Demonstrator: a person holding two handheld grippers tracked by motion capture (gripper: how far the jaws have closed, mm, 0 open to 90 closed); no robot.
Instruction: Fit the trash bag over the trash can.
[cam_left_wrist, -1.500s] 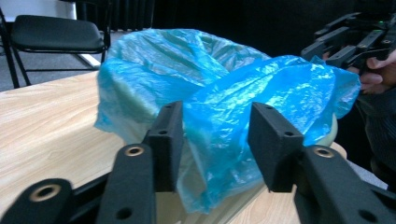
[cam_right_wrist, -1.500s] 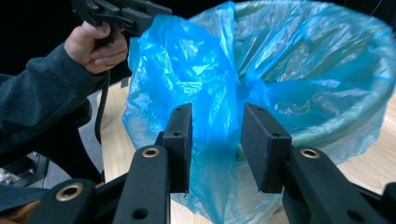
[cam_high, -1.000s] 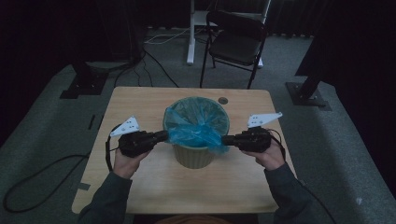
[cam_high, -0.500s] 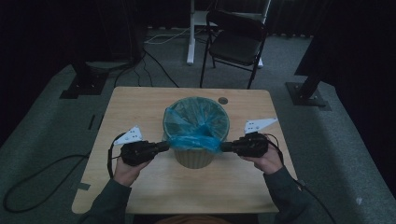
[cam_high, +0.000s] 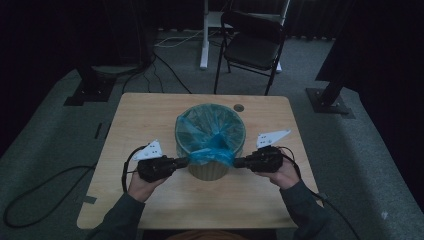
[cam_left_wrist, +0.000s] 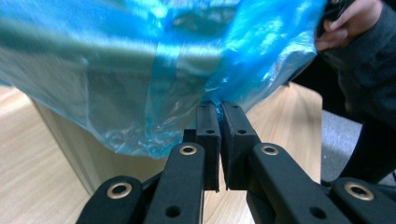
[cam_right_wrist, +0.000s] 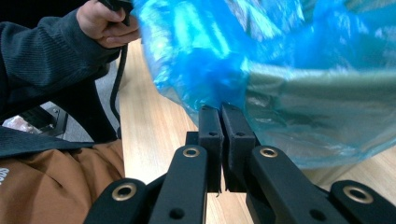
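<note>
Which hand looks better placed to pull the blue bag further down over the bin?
Neither, really. The left claw and the right claw are both shut on the blue bag, level on either side of the bin, so pulling together looks likeliest.

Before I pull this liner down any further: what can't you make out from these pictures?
- Inside of the round bin: high view, hidden by the translucent blue plastic liner.
- Left gripper pads' bite on the film: left gripper view, hidden between the shut jaws.
- Right gripper: same, right gripper view.
- Bin's base: cut off in both gripper views.
- Small dark round spot on the wooden table: high view, too small to identify.
</note>
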